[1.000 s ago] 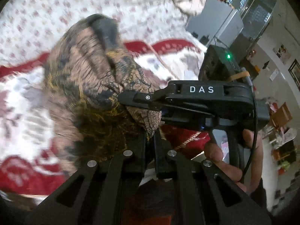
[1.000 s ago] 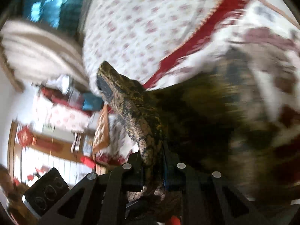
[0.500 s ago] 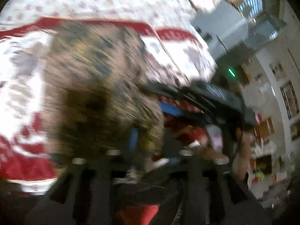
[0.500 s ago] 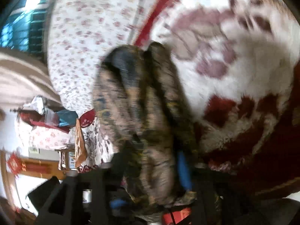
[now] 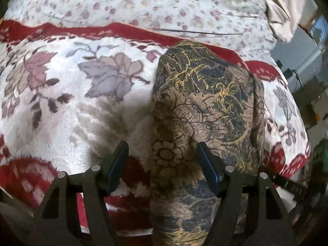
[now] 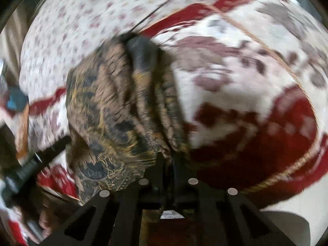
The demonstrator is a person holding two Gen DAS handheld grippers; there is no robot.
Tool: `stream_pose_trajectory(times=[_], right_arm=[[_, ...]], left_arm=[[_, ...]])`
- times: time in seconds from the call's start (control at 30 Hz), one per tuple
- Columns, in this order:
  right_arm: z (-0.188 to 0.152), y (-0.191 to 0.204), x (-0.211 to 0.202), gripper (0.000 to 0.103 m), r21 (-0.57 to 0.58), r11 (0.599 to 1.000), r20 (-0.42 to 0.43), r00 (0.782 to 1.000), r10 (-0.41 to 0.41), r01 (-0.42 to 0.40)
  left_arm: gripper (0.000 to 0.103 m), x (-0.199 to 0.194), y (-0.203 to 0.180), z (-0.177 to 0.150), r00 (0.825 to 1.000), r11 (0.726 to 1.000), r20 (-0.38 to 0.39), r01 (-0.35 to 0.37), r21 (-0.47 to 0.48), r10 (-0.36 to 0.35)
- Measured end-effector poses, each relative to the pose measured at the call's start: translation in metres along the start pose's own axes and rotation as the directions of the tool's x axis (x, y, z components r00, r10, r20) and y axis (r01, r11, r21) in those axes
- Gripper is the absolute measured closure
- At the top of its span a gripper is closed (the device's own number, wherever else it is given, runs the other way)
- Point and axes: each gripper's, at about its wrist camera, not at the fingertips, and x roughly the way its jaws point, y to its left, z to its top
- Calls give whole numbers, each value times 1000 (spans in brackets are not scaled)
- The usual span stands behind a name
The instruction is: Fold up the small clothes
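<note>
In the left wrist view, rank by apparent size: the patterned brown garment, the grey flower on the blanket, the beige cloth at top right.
1. Patterned brown garment, largest, though it lies nearest the camera.
2. Grey flower.
3. Beige cloth, partly cut off at the frame edge, so its rank against the flower is unsure.

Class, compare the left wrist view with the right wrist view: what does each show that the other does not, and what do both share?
Only the left wrist view shows the left hand-held gripper open, its fingers astride the patterned garment, and a beige cloth at the far right. Only the right wrist view shows the right hand-held gripper shut on the garment's bunched edge. Both show the garment lying on the red-and-white floral blanket and the small-flowered sheet.
</note>
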Motion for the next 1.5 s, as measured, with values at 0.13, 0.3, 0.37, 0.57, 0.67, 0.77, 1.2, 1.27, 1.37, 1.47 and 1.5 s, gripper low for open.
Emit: stream_pose_trajectory(times=[0.13, 0.3, 0.37, 0.57, 0.67, 0.77, 1.2, 1.27, 1.37, 1.47, 1.5], right_arm=[[5, -5, -7, 87, 46, 998, 25, 999, 30, -31], [32, 33, -52, 10, -136, 987, 163, 981, 109, -88], [57, 58, -43, 11, -204, 972, 132, 981, 142, -113], [117, 67, 25, 82, -168, 979, 3, 993, 119, -116], [118, 43, 21, 100, -90, 985, 76, 985, 153, -146], [129, 29, 32, 100, -33, 992, 84, 989, 125, -122], [113, 9, 24, 2, 11, 960, 42, 959, 280, -281], [111, 4, 45, 22, 52, 957, -26, 958, 285, -284], [109, -4, 67, 44, 121, 939, -91, 938, 333, -321], [110, -2, 76, 44, 119, 942, -112, 939, 326, -313], [111, -2, 79, 44, 119, 943, -118, 939, 323, -310]], left_arm=[[35, 5, 5, 4, 1000, 1000, -23, 8, -10, -9], [35, -6, 8, 35, 998, 996, -19, 62, -58, -63], [35, -2, 9, 55, 998, 996, -21, 57, -75, -58], [35, 33, 23, 94, 992, 983, -58, 100, -155, -110], [35, 38, 30, 93, 985, 970, -39, 160, -185, -170], [35, 47, 25, 95, 984, 971, -42, 165, -171, -175], [34, 56, 29, 96, 963, 951, -109, 217, -219, -245], [34, 56, 27, 88, 957, 950, -123, 233, -207, -261], [34, 59, 26, 82, 951, 946, -139, 242, -215, -275], [34, 73, 28, 80, 943, 938, -156, 251, -239, -293], [34, 74, 30, 80, 941, 932, -148, 262, -252, -304]])
